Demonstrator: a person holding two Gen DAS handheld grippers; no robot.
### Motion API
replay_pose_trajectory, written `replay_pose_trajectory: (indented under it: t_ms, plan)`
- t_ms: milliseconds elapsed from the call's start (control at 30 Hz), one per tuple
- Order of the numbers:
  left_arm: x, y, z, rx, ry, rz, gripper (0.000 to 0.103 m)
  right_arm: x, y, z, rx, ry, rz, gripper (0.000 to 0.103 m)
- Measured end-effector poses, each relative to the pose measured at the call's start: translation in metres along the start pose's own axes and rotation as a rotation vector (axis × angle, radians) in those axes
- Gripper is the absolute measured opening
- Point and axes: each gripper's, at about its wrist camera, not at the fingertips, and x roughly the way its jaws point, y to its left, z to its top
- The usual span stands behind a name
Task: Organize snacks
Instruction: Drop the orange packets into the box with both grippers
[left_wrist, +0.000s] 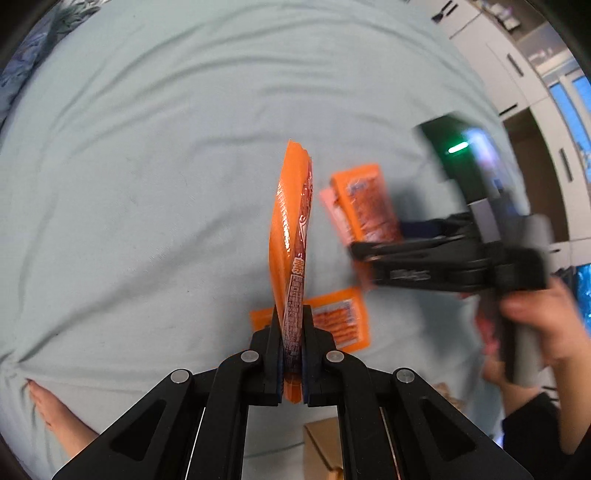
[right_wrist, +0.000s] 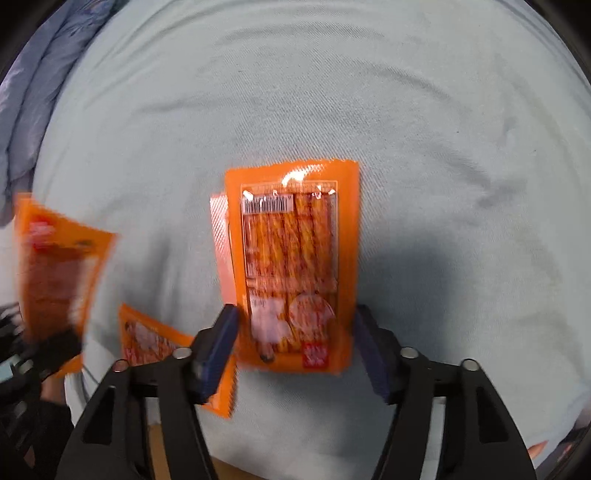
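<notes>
My left gripper (left_wrist: 291, 332) is shut on an orange snack packet (left_wrist: 291, 236), held edge-on above the pale blue sheet (left_wrist: 147, 184). My right gripper (right_wrist: 293, 332) is open, its fingers either side of an orange snack packet (right_wrist: 291, 266) that lies on a pink one (right_wrist: 221, 240). That pair also shows in the left wrist view (left_wrist: 365, 206), with the right gripper (left_wrist: 369, 254) blurred beside it. Another orange packet (left_wrist: 340, 321) lies flat on the sheet, also seen in the right wrist view (right_wrist: 147, 339). The left-held packet appears blurred at the left of the right wrist view (right_wrist: 59, 266).
A cardboard box (left_wrist: 325, 446) sits at the near edge below the grippers. A bare foot (left_wrist: 59, 417) rests on the sheet at the lower left. A patterned blue blanket (right_wrist: 33, 110) lies at the far left. White cabinets (left_wrist: 517, 66) stand beyond the bed.
</notes>
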Motion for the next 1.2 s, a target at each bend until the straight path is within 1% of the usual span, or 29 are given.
replay_pose_trajectory:
  t_ms: [33,100,133,167,200,233,267,333,367,400,500,567,600,667,733,767,800,833,867,933,967,1033,1067,1100,1133,1167,1200]
  plan:
    - [-0.007,-0.002,-0.001,-0.001,-0.007,-0.016,0.005,0.003,0.003,0.0,0.003,0.0,-0.01,0.068]
    - [-0.021,-0.018,0.0,0.0,-0.018,-0.037,0.005,0.007,0.012,0.0,-0.025,-0.005,-0.041,0.067]
    - [-0.031,-0.021,-0.006,0.001,-0.02,-0.042,0.005,0.008,0.015,-0.002,-0.044,-0.009,-0.057,0.063]
    - [-0.039,-0.026,-0.012,0.005,-0.019,-0.046,0.005,0.009,0.018,-0.003,-0.048,-0.009,-0.063,0.057]
    - [-0.044,-0.033,-0.02,0.01,-0.015,-0.046,0.005,0.008,0.016,-0.006,-0.042,-0.01,-0.063,0.052]
    - [-0.05,-0.041,-0.028,0.02,-0.01,-0.044,0.005,0.006,0.013,-0.007,-0.029,-0.011,-0.059,0.042]
    - [-0.058,-0.051,-0.039,0.038,-0.006,-0.042,0.005,0.002,0.007,-0.01,-0.011,-0.013,-0.045,0.039]
    - [-0.072,-0.062,-0.056,0.046,0.007,-0.079,0.005,-0.003,-0.004,-0.019,0.029,-0.012,-0.002,0.037]
    - [-0.08,-0.068,-0.07,0.041,0.015,-0.111,0.006,-0.006,-0.008,-0.025,0.037,-0.014,-0.001,0.037]
    - [-0.085,-0.07,-0.085,0.033,0.022,-0.128,0.006,-0.008,-0.011,-0.033,0.038,-0.018,-0.007,0.036]
    - [-0.09,-0.082,-0.118,0.012,0.085,-0.132,0.006,-0.02,-0.012,-0.054,0.026,-0.038,-0.023,0.036]
    - [-0.089,-0.089,-0.136,0.008,0.094,-0.136,0.006,-0.031,-0.01,-0.072,0.023,-0.043,-0.022,0.036]
    - [-0.087,-0.086,-0.142,0.016,0.095,-0.131,0.006,-0.039,-0.01,-0.08,0.02,-0.047,-0.021,0.036]
    - [-0.073,-0.089,-0.158,0.036,0.13,-0.137,0.006,-0.06,-0.009,-0.1,0.013,-0.06,-0.008,0.036]
    - [-0.061,-0.09,-0.173,0.049,0.187,-0.129,0.006,-0.085,-0.007,-0.122,0.006,-0.084,0.036,0.036]
    - [-0.057,-0.091,-0.18,0.064,0.203,-0.122,0.006,-0.1,-0.005,-0.137,0.0,-0.099,0.056,0.036]
    - [-0.052,-0.089,-0.185,0.074,0.207,-0.108,0.006,-0.113,0.0,-0.154,-0.009,-0.112,0.072,0.036]
    - [-0.045,-0.088,-0.188,0.081,0.214,-0.08,0.006,-0.125,0.002,-0.164,-0.018,-0.118,0.084,0.036]
    - [-0.039,-0.088,-0.191,0.085,0.229,-0.067,0.006,-0.137,0.009,-0.184,-0.029,-0.119,0.103,0.036]
    - [-0.023,-0.083,-0.196,0.071,0.233,-0.073,0.009,-0.167,0.001,-0.197,-0.041,-0.117,0.135,0.036]
    - [-0.017,-0.085,-0.196,0.064,0.226,-0.068,0.013,-0.174,0.006,-0.208,-0.045,-0.112,0.155,0.036]
    - [-0.003,-0.08,-0.196,0.07,0.214,-0.038,0.027,-0.181,-0.005,-0.216,-0.07,-0.083,0.177,0.036]
    - [0.001,-0.08,-0.195,0.077,0.212,-0.022,0.04,-0.182,-0.003,-0.22,-0.086,-0.061,0.17,0.036]
    - [0.005,-0.081,-0.196,0.085,0.203,-0.007,0.058,-0.18,0.001,-0.226,-0.097,-0.035,0.165,0.036]
    - [0.006,-0.08,-0.198,0.098,0.198,0.003,0.066,-0.175,0.006,-0.232,-0.101,-0.015,0.165,0.036]
    - [0.005,-0.081,-0.199,0.116,0.197,0.01,0.078,-0.171,0.009,-0.234,-0.105,0.003,0.161,0.036]
    - [0.004,-0.081,-0.198,0.131,0.2,0.043,0.08,-0.167,0.012,-0.233,-0.113,0.018,0.155,0.036]
